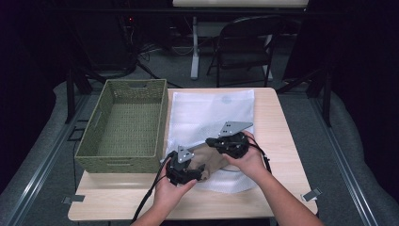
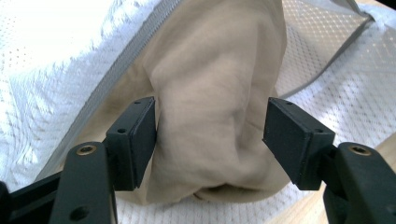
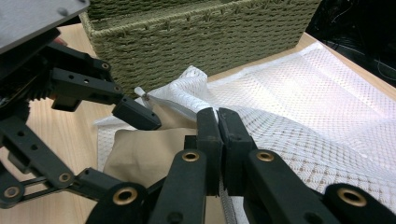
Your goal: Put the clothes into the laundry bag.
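A: Counting from the left — one woven basket (image 1: 123, 125), olive green, just left of the mesh bag (image 1: 211, 113).

B: One bag only? White, flat on the wooden table (image 1: 282, 141), zip edge lifted at the near end?

A: Yes, one. Pinched at that edge by the right gripper (image 3: 217, 122), jaws pressed together on the white mesh.

B: And inside the bag's mouth?

A: One beige cloth (image 2: 210, 107), bunched, partly in the opening, partly out over the bag's near edge.

B: Left gripper (image 2: 210, 140)?

A: Jaws spread on either side of the cloth bundle. Left pad about touching the fabric, right pad clear of it with a gap — no squeeze. Nothing gripped.

B: So two grippers, one on each side of the cloth?

A: Two, both at the bag's near end, left one (image 1: 186, 170) nearer the basket's front corner, right one (image 1: 229, 143) over the bag itself. One hand on each.

B: Beyond the bag?

A: One dark folding chair (image 1: 244, 49) past the table's far edge, behind the bag.
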`<state>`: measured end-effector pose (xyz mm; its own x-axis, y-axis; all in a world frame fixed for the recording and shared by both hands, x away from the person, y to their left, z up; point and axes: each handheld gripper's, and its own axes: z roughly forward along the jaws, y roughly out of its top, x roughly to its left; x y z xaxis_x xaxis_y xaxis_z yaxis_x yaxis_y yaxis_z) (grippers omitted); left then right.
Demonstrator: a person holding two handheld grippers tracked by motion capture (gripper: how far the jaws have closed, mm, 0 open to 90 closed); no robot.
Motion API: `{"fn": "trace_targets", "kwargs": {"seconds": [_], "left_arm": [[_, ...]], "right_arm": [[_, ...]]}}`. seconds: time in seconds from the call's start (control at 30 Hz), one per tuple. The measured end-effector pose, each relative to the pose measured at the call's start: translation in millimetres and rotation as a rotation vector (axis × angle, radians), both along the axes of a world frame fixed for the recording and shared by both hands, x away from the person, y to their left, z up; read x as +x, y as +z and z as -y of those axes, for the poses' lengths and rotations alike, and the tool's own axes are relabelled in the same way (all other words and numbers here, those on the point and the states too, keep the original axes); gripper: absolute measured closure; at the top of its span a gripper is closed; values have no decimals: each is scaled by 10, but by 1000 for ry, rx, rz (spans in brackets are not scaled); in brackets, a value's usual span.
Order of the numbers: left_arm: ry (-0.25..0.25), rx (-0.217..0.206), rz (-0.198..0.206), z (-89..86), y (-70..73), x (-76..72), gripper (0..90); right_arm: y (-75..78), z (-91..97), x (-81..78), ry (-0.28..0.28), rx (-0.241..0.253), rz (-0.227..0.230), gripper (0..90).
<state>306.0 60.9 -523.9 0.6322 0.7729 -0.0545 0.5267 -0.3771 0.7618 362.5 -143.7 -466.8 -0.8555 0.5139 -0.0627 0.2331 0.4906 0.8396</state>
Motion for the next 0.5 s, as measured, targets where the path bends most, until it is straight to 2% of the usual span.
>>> {"fn": "trace_targets", "kwargs": {"seconds": [0.1, 0.4, 0.5], "left_arm": [[-2, 8, -7, -8, -51, -5, 340], [-10, -10, -28, -7, -225, 9, 339], [-20, -2, -25, -4, -260, 10, 341]], "right_arm": [[-1, -6, -8, -2, -3, 2, 879], [-4, -9, -18, 3, 1, 3, 879], [-4, -6, -18, 3, 2, 2, 879]]}}
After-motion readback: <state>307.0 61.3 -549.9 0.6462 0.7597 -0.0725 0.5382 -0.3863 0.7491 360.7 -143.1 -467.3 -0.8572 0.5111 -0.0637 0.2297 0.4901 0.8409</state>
